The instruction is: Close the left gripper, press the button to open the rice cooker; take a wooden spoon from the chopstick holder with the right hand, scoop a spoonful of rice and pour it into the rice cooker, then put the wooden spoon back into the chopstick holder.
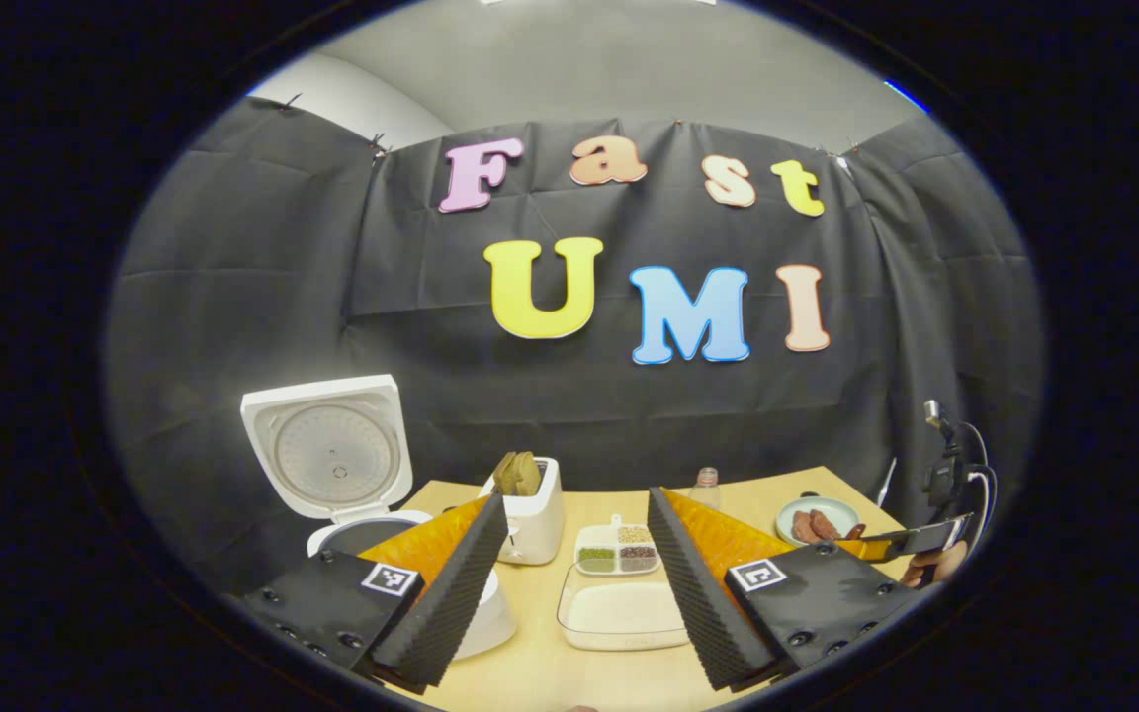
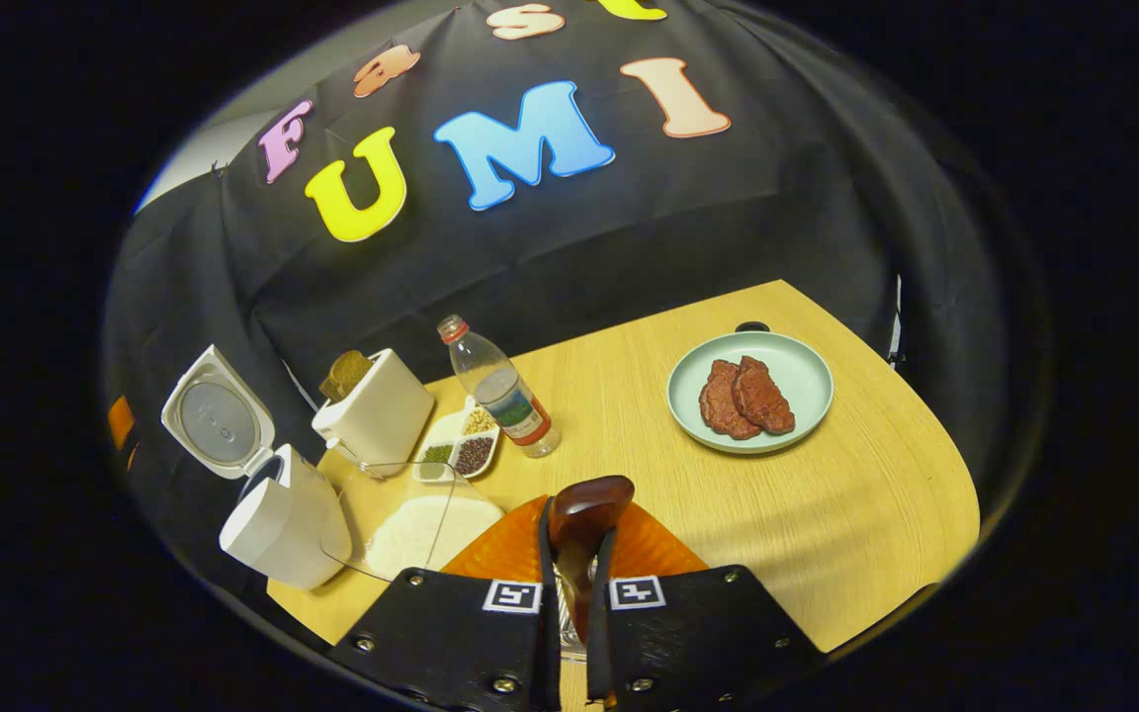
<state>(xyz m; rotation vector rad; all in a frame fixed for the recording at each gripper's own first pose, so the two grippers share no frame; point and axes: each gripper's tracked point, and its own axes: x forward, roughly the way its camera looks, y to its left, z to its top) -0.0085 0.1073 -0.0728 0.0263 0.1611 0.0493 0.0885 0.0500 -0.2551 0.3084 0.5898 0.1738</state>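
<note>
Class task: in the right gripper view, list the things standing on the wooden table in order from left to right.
White rice cooker with its lid up → white toaster holding bread → clear plastic bottle with a red cap → pale green plate of reddish meat slices.

You've got a light wood table (image 2: 827, 514) with a rounded edge. On it: white rice cooker (image 2: 278, 524) at the left with its lid up, white toaster (image 2: 377, 415) just behind it with bread in the slot, clear container of rice (image 2: 426, 529) in front, divided dish of grains (image 2: 466, 445) next to the toaster, plastic bottle (image 2: 500, 391) beside that dish, pale green plate (image 2: 797, 381) with two meat pieces well apart on the right.
</note>
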